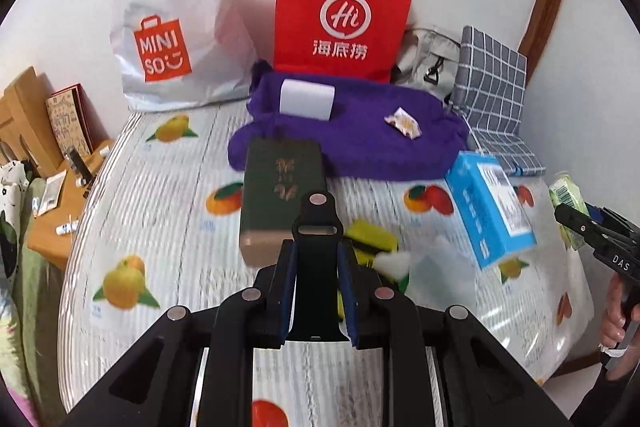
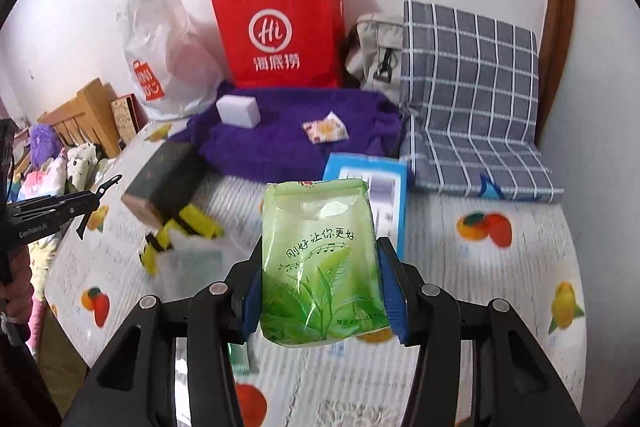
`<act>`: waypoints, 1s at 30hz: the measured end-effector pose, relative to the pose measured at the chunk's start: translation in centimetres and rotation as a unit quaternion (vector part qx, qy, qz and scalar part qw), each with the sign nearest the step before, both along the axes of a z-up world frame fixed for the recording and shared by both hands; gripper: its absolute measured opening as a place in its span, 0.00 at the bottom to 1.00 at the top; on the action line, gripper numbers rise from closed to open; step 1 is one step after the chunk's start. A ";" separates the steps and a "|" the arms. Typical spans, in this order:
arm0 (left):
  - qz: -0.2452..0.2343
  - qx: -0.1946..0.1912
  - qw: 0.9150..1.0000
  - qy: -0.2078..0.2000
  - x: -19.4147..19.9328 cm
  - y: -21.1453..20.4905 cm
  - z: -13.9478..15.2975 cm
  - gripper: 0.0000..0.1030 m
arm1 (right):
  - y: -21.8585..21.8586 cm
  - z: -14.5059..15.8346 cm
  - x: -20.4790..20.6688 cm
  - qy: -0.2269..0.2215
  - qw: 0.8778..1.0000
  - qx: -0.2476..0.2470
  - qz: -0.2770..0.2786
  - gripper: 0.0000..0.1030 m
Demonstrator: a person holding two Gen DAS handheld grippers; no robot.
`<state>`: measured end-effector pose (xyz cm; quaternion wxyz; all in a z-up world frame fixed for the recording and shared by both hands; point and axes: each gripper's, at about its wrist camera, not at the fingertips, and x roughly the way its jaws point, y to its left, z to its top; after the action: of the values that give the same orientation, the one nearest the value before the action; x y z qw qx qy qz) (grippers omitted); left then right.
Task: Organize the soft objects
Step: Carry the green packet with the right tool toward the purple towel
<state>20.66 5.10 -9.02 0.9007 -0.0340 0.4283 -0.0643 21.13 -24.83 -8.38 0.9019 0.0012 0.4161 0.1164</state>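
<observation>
My left gripper (image 1: 316, 259) is shut on a black strap-like object (image 1: 317, 227) that stands up between the blue pads. My right gripper (image 2: 320, 267) is shut on a green tissue pack (image 2: 320, 259), held above the bed; the pack also shows at the right edge of the left wrist view (image 1: 566, 203). A purple fuzzy cloth (image 1: 352, 131) lies at the back with a white sponge block (image 1: 306, 99) and a small patterned packet (image 1: 404, 123) on it. Yellow sponges (image 1: 372, 239) lie just beyond my left gripper.
A dark green box (image 1: 280, 195) and a blue box (image 1: 488, 207) lie on the fruit-print bed cover (image 1: 160, 207). A red paper bag (image 1: 340, 15), white Miniso bag (image 1: 172, 19), grey bag (image 1: 428, 59) and checked cushion (image 1: 492, 99) stand against the wall. A wooden bedside table (image 1: 52, 219) is at left.
</observation>
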 end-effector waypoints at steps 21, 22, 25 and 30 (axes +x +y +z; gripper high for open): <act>0.008 -0.007 1.000 0.004 10.5 -1.2 0.9 0.19 | 0.1 3.2 10.8 -0.011 0.999 0.044 -0.012 0.49; 0.009 -0.008 1.000 0.004 10.9 -1.2 0.9 0.19 | 0.2 3.3 11.2 -0.012 0.999 0.045 -0.011 0.49; 0.004 -0.028 1.000 0.003 12.2 -1.1 0.9 0.19 | 0.5 3.2 12.8 -0.011 0.999 0.048 -0.006 0.49; 0.018 -0.020 1.000 0.014 14.3 -1.3 0.3 0.19 | 1.6 2.8 15.9 -0.003 0.997 0.073 0.013 0.49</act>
<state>34.93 3.81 -8.73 0.8947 -0.0607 0.4391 -0.0559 37.04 -23.22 -5.61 0.8988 0.0617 0.4041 0.1582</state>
